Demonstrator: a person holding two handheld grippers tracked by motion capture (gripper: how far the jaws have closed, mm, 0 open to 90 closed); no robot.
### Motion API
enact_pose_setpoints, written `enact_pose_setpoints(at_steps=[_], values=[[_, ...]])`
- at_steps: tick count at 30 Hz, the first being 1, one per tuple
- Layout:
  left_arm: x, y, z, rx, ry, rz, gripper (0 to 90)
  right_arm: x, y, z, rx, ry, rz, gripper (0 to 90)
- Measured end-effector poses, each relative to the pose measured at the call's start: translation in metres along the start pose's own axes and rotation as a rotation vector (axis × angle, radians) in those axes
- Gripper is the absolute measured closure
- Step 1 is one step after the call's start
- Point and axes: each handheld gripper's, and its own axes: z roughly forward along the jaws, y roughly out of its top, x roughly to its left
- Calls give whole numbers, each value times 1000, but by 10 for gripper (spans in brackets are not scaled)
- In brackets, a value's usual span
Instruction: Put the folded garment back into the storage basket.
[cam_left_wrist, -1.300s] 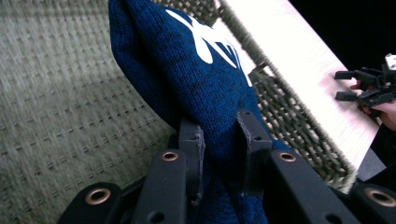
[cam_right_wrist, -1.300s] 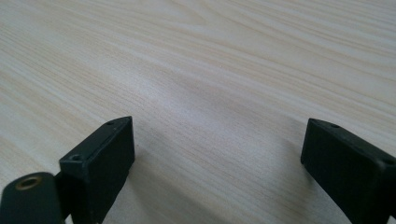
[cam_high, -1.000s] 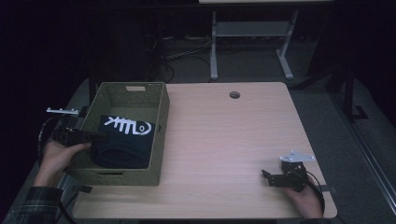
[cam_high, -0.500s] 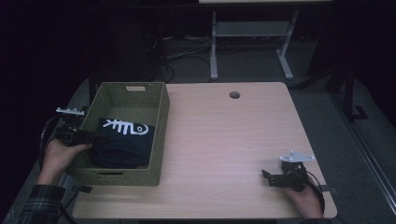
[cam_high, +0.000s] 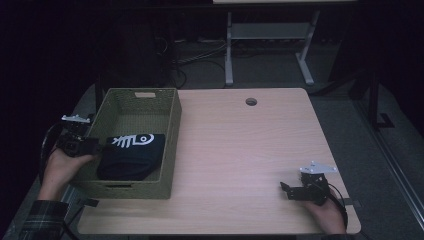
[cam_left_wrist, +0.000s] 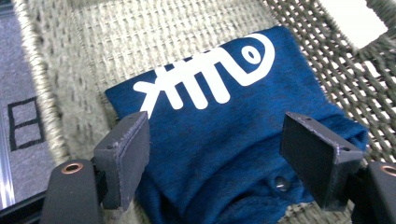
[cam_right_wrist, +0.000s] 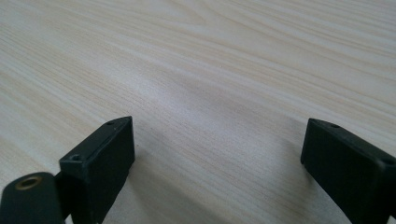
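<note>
Jaws of the left tool (cam_left_wrist: 215, 158) have just been opening, wide apart above the folded shirt (cam_left_wrist: 224, 121).

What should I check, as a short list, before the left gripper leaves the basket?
1. Folded blue garment with the white fishbone print lies inside the woven basket: ok.
2. Left gripper has let go: ok; its jaws have just been opening and now stand wide, the pads off the cloth.
3. Cloth caught on a pad: cannot tell; the garment lies close beneath both.
4. Garment fully below the basket rim: cannot tell from the high view.
5. Right gripper open, nothing between its jaws, over bare table: ok.
</note>
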Motion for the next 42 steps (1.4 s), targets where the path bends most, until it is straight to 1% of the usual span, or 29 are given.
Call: enact_pose_setpoints(at_steps=[3, 5, 6, 10, 11, 15, 19, 22, 25, 28, 34, 39, 40, 41, 42], values=[[-8, 1, 0, -25, -19, -2, 240, 0, 0, 0, 0, 0, 0, 95], [-15, 3, -1, -41, -29, 10, 240, 0, 0, 0, 0, 0, 0, 96], [-19, 5, -1, -53, -36, 10, 240, 0, 0, 0, 0, -2, 2, 96], [-37, 12, -4, -103, -57, 39, 240, -1, 1, 1, -1, -5, 2, 96], [-44, 15, -4, -114, -68, 45, 240, -1, 1, 1, -2, -5, 2, 96], [-58, 20, -1, -137, -97, 62, 213, -1, 1, 1, -1, -5, 2, 96], [-75, 26, 4, -150, -115, 88, 187, -1, 1, 1, -1, -3, 2, 95], [-87, 29, 9, -151, -135, 108, 172, -1, 1, 1, -1, -3, 3, 95], [-102, 32, 15, -157, -165, 132, 166, -1, 1, 1, -1, -3, 2, 95], [-114, 34, 20, -163, -185, 150, 165, -1, 1, 0, -1, -5, 2, 95], [-136, 38, 29, -163, -218, 179, 157, 0, 1, 0, 0, -4, 5, 95], [-156, 40, 40, -173, -253, 190, 153, -1, 1, 1, -2, -3, 1, 96], [-159, 41, 42, -171, -260, 198, 150, -1, 1, 1, -2, -3, 1, 95], [-159, 41, 42, -171, -260, 198, 150, -1, 1, 1, -2, -3, 1, 95], [-167, 42, 47, -175, -279, 204, 150, -1, 1, 1, -3, -4, 0, 96]])
